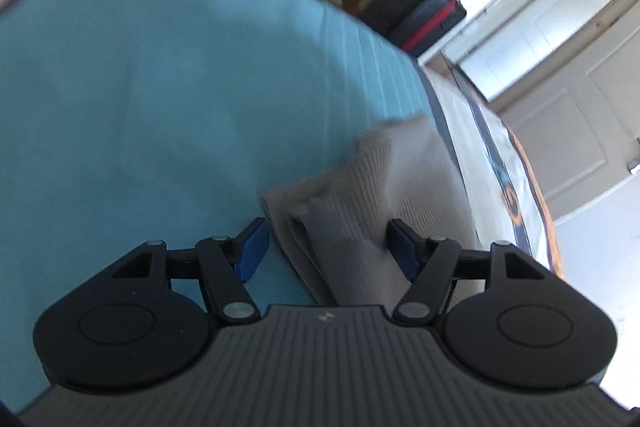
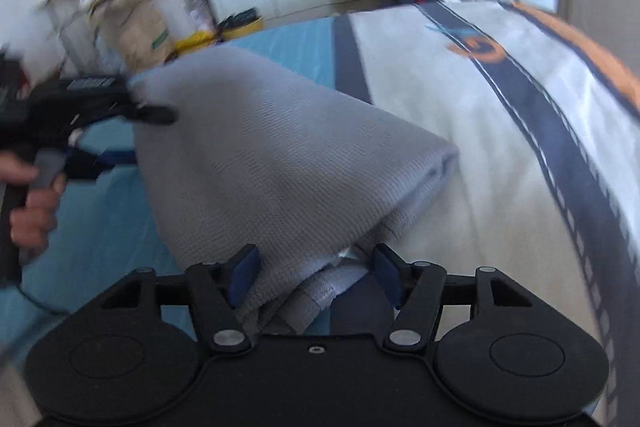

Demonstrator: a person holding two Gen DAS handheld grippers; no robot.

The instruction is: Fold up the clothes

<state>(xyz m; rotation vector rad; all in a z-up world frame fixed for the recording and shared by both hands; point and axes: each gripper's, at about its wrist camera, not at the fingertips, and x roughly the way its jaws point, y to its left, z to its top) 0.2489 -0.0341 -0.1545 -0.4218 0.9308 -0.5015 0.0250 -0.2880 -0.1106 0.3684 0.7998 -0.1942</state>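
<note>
Work surface: a bed under a blue, cream and orange bedspread [image 2: 460, 131]. Left gripper [image 1: 328, 247]: jaws spread; the grey knitted garment [image 2: 280, 163] lies between them, clear of the pads. Right gripper [image 2: 316, 277]: jaws spread; a folded garment edge sits between them, unpinched.
</note>
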